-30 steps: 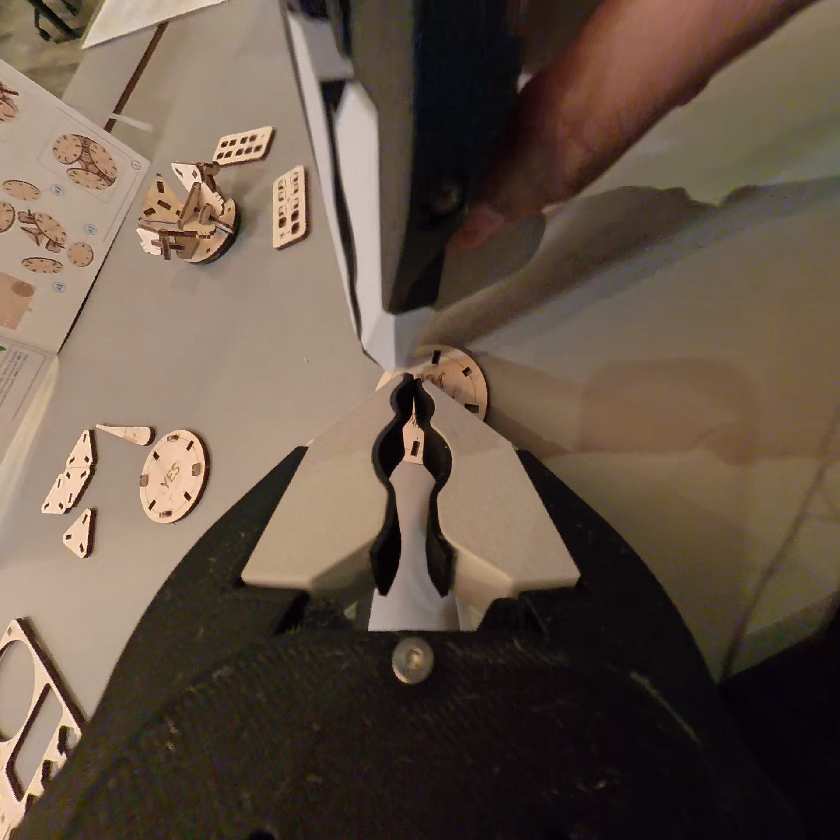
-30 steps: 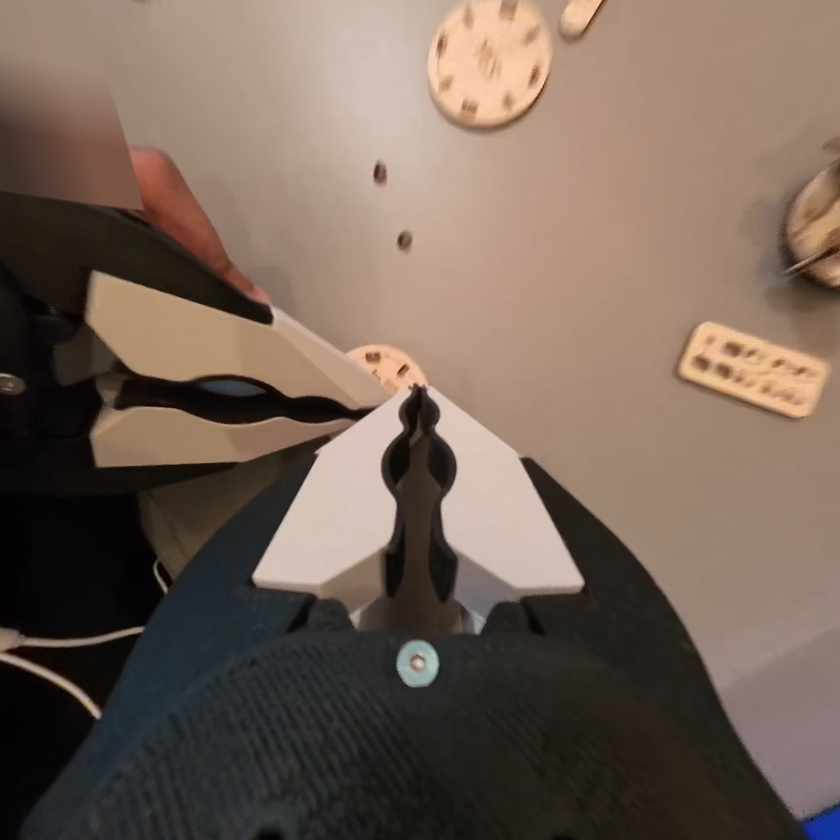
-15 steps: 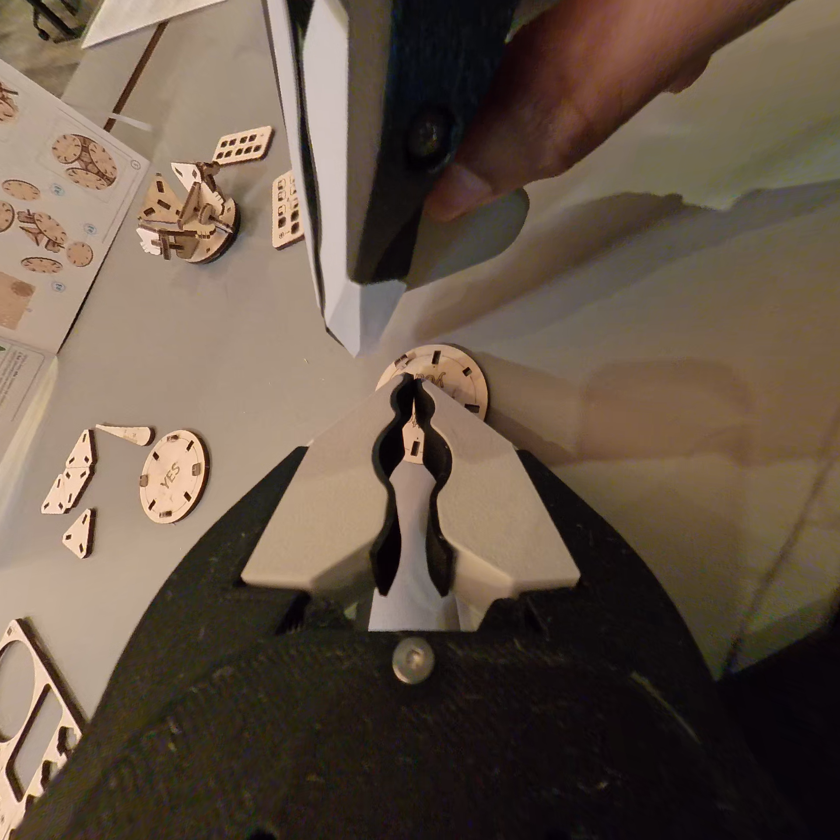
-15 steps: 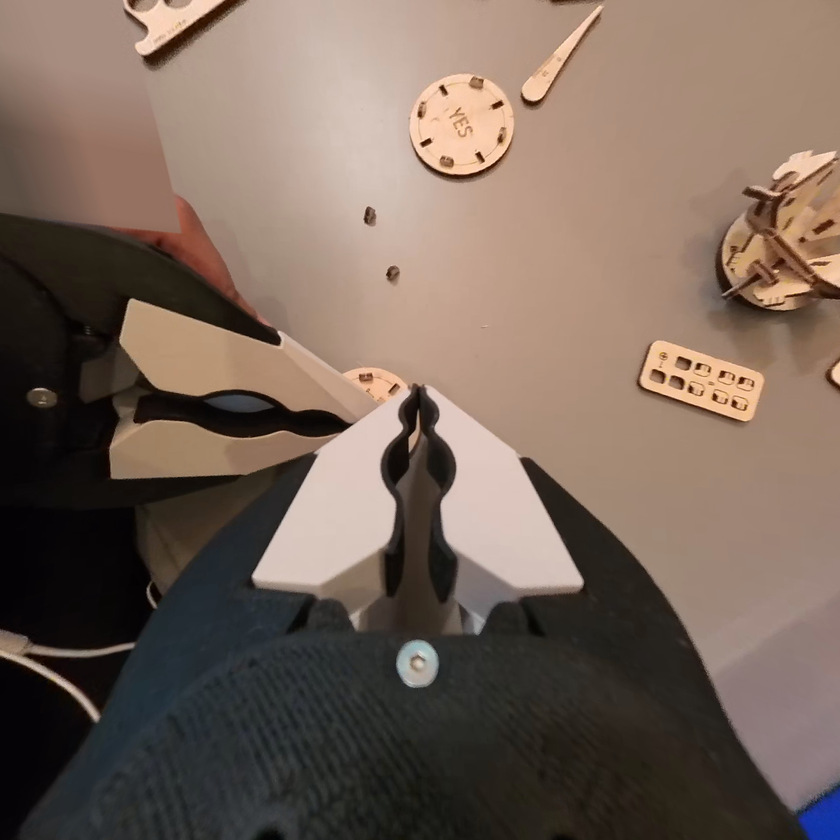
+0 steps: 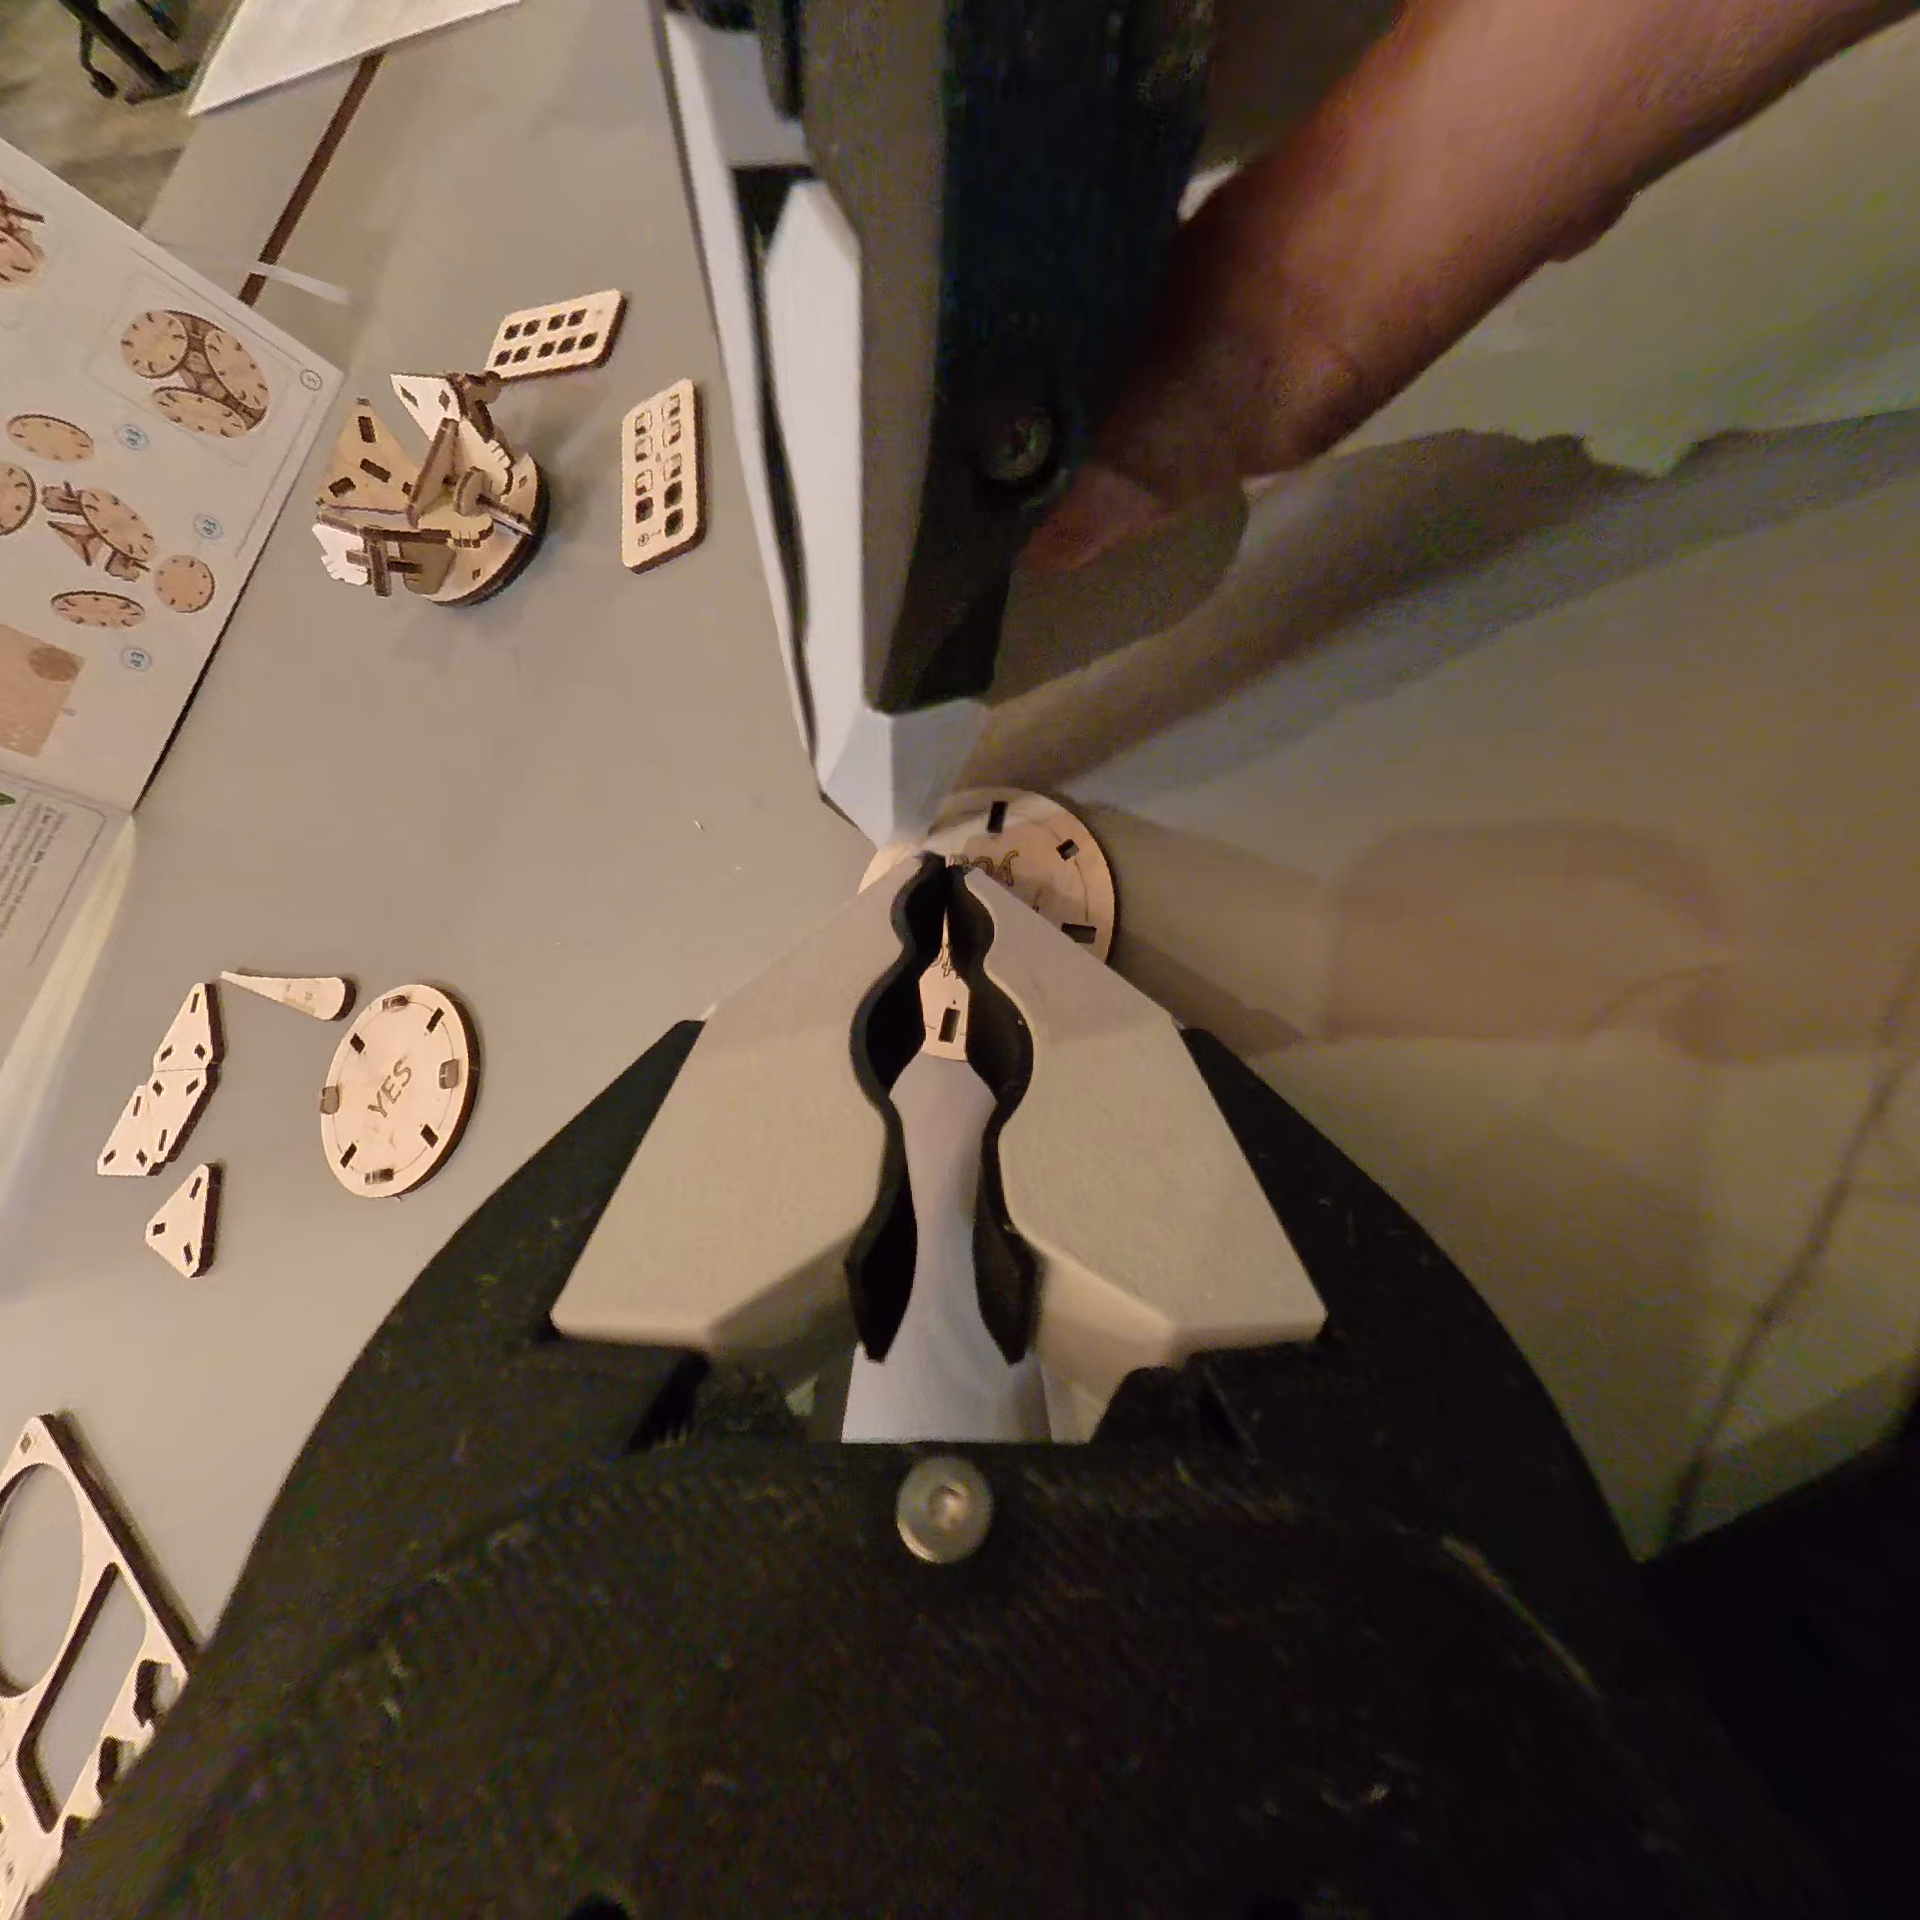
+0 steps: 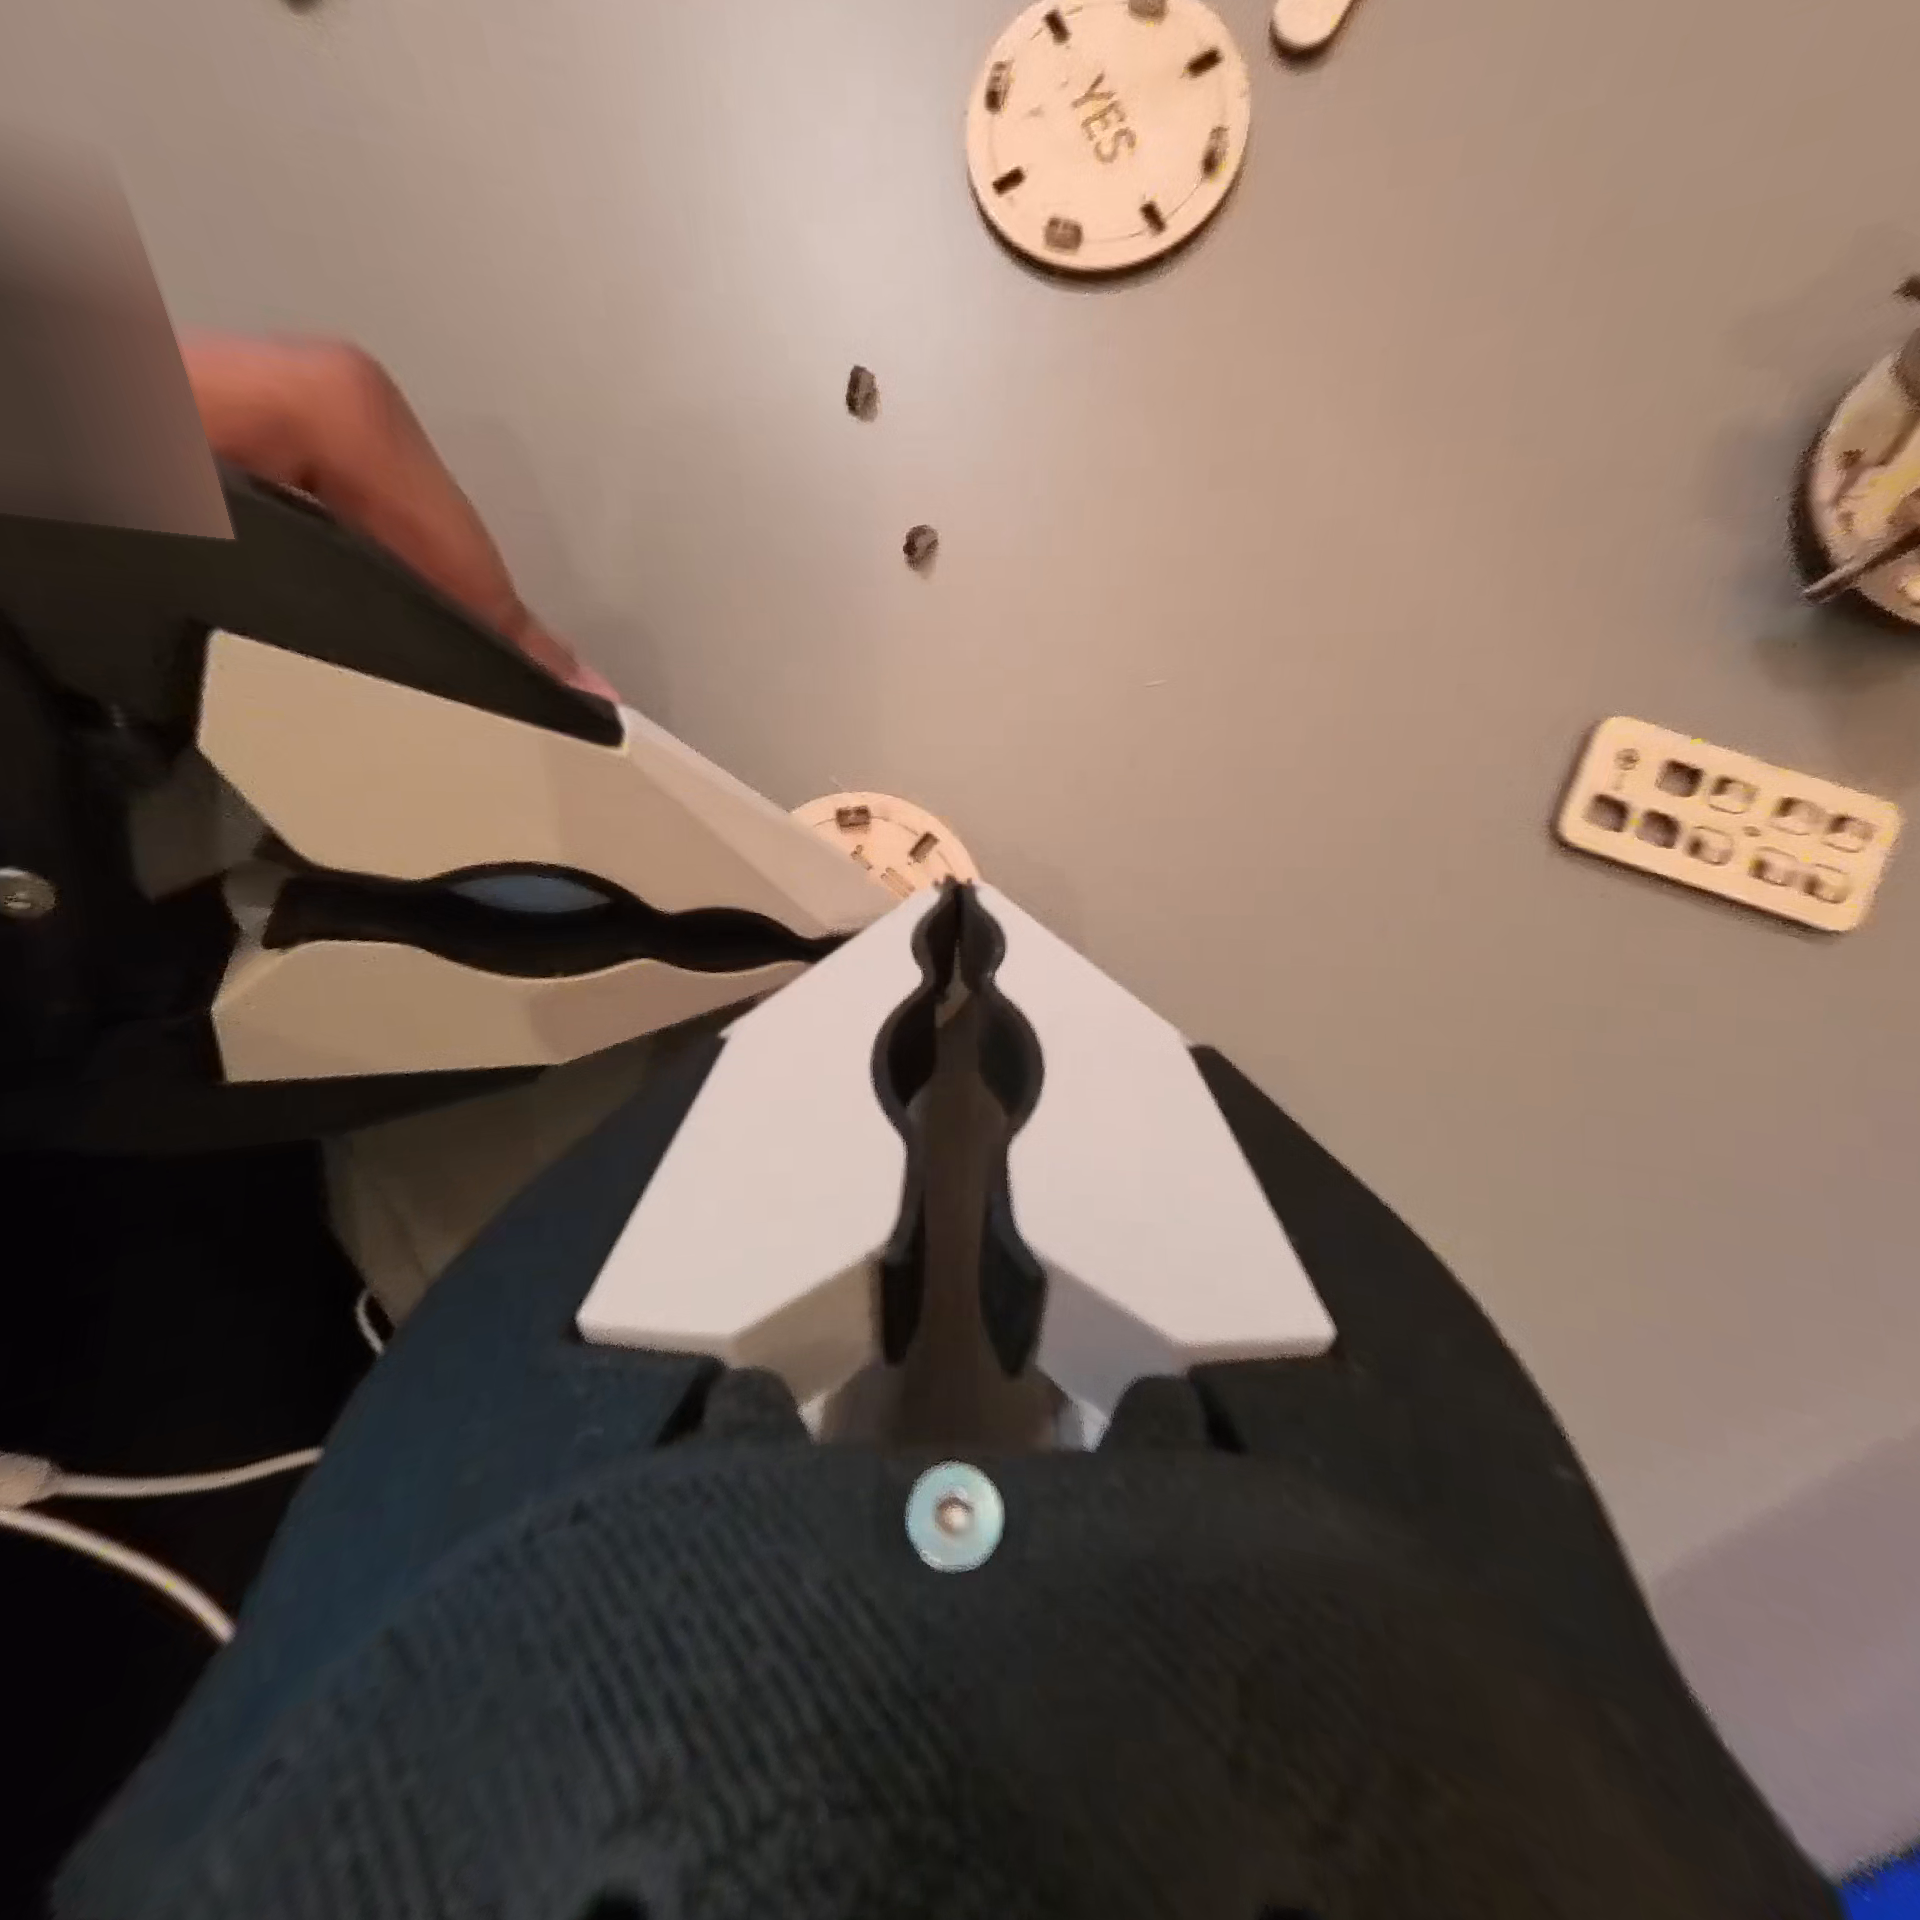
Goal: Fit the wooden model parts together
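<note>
In the left wrist view, the left gripper (image 5: 948,871) is being seen with its jaws closed; a round slotted wooden disc (image 5: 1049,878) is lying flat on the grey table (image 5: 499,831) directly beneath the tips. Whether the disc is being pinched cannot be told. The right gripper (image 5: 914,821) is being brought down from above, its tip touching the disc's near edge, with a hand (image 5: 1299,343) wrapped around its body. To the left, a second wooden disc (image 5: 398,1086), triangular pieces (image 5: 166,1091), a partly built wooden model (image 5: 431,499), two slotted plates (image 5: 661,488) and an instruction sheet (image 5: 125,468) are being shown.

In the right wrist view, the right gripper (image 6: 956,891) is also being seen closed, tips at the small disc (image 6: 883,847). The left gripper (image 6: 831,940) is entering from the left, closed. A slotted plate (image 6: 1725,821) is lying well apart.
</note>
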The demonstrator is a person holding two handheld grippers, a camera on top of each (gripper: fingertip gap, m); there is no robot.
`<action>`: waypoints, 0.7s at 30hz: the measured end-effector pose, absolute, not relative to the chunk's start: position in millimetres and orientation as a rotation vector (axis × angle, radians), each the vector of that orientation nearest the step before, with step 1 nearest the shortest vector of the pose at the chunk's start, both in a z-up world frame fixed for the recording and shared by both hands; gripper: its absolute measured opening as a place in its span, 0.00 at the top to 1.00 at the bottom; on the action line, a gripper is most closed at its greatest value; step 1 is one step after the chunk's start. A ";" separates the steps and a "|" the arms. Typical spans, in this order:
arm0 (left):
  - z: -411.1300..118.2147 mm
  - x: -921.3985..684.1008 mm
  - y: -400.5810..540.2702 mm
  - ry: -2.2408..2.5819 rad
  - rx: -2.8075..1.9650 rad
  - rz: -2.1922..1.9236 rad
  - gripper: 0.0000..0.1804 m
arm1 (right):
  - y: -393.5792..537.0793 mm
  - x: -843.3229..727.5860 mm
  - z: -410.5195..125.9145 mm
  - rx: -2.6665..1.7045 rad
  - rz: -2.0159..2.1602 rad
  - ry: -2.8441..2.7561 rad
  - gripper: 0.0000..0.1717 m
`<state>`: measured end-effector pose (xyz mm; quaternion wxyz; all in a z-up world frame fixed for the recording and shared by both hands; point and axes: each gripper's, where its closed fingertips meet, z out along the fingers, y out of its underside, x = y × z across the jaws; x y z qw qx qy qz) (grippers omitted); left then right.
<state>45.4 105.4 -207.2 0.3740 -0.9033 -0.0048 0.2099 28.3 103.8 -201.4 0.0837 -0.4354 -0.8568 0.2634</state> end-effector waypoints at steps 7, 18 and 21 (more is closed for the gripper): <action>-207.1 45.5 105.3 -0.012 -2.313 0.539 1.00 | 106.5 26.8 -196.5 -1.334 0.835 -2.536 1.00; -207.0 45.5 105.2 -0.012 -2.313 0.540 1.00 | 107.1 25.9 -196.6 -1.247 0.787 -2.510 1.00; -206.9 45.5 105.3 -0.011 -2.313 0.543 1.00 | 97.6 22.0 -177.9 -1.198 0.918 -2.460 1.00</action>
